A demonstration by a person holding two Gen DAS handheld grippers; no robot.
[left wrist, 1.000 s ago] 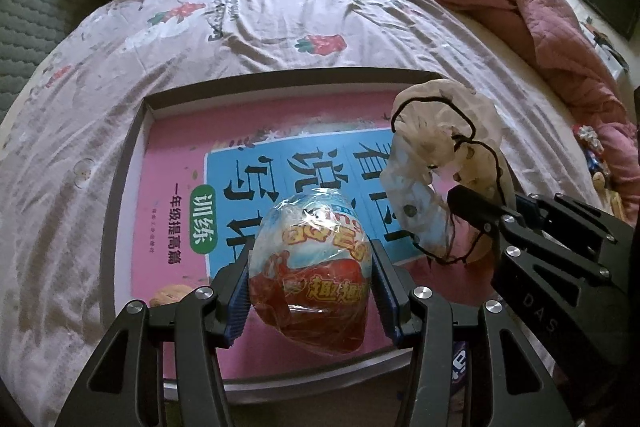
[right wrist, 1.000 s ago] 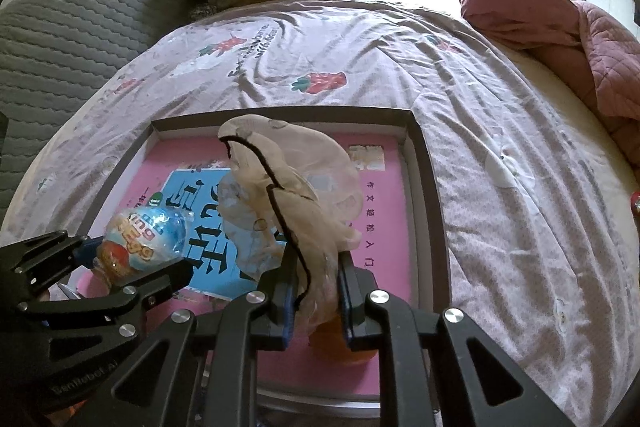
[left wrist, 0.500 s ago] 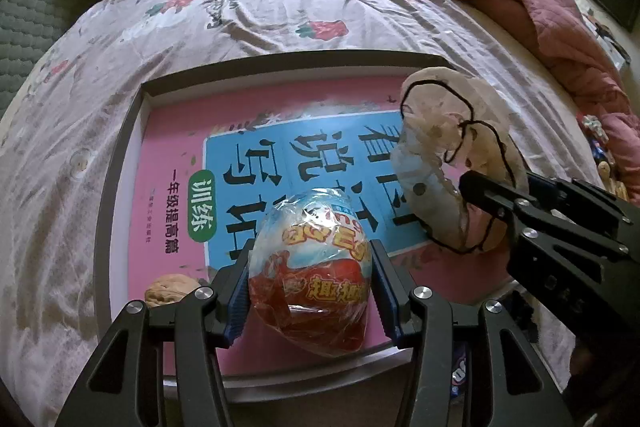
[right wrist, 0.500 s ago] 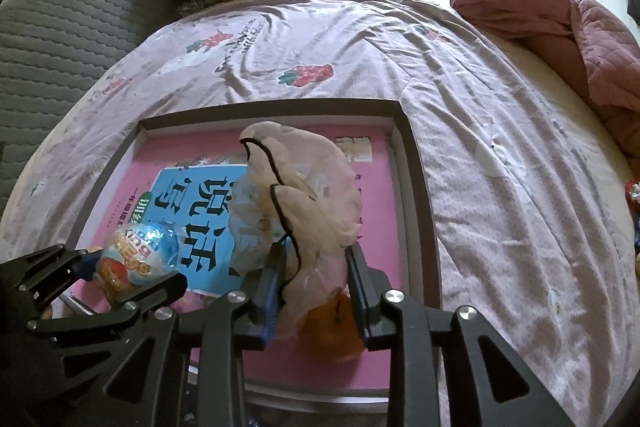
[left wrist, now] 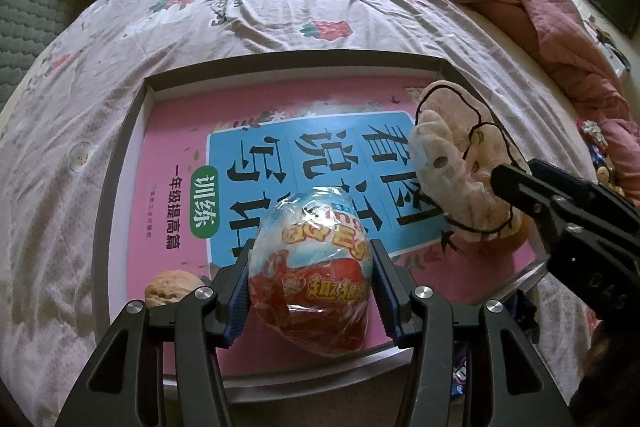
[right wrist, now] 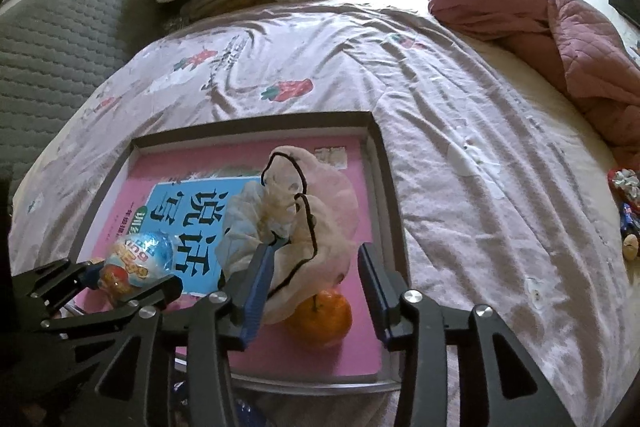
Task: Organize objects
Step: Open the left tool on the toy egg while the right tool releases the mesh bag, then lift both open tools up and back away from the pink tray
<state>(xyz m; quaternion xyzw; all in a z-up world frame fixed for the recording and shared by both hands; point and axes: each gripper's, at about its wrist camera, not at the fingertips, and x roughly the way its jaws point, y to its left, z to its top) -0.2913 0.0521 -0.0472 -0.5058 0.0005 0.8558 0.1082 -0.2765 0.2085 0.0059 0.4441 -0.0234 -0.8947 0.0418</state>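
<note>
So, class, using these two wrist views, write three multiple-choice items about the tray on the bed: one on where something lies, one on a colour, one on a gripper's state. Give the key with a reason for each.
1. Where does the walnut lie?
A. On the tray, near corner, left of the wrapped toy egg
B. On the quilt
C. On the clothes pile

2. What colour is the fruit under the crumpled plastic bag?
A. Green
B. Orange
C. Purple

3. How does the left gripper stand?
A. Wide open over nothing
B. Shut on the bag
C. Shut on the wrapped toy egg

Key:
1 A: the left wrist view shows it on the pink book's corner inside the tray, beside the egg.
2 B: the right wrist view shows an orange fruit between the right gripper fingers, whose jaws are opening.
3 C: both blue pads press the egg's sides.
</note>
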